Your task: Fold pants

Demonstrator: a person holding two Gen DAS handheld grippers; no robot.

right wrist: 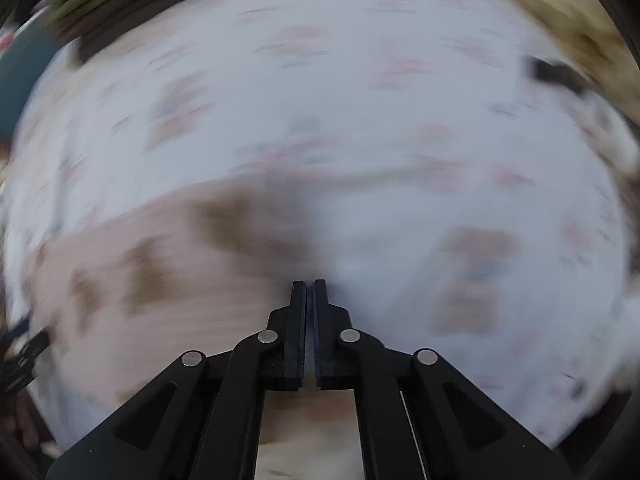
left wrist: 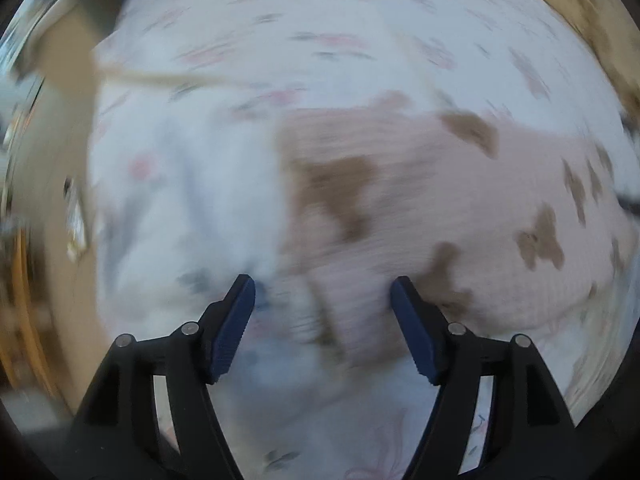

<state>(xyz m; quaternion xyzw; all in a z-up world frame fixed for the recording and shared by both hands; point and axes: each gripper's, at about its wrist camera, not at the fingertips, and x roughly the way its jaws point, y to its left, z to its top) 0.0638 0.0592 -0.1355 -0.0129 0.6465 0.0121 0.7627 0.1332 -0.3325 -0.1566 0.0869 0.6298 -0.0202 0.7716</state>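
Observation:
The pants [left wrist: 420, 200] are pale pink ribbed cloth with brown patches, lying on a white floral sheet [left wrist: 280, 40]. Both views are motion-blurred. My left gripper [left wrist: 322, 292] is open just above the pants' left edge, with nothing between its blue pads [left wrist: 236, 328]. In the right wrist view the pants [right wrist: 160, 272] lie at the lower left. My right gripper [right wrist: 308, 286] is shut, its tips at the pants' right edge; I cannot tell whether cloth is pinched between them.
The white floral sheet [right wrist: 360, 100] covers most of both views. A brown floor or furniture strip [left wrist: 64, 120] runs along the left. A tan surface [right wrist: 560, 12] lies beyond the sheet at the upper right, with a dark object [right wrist: 556, 74] at its edge.

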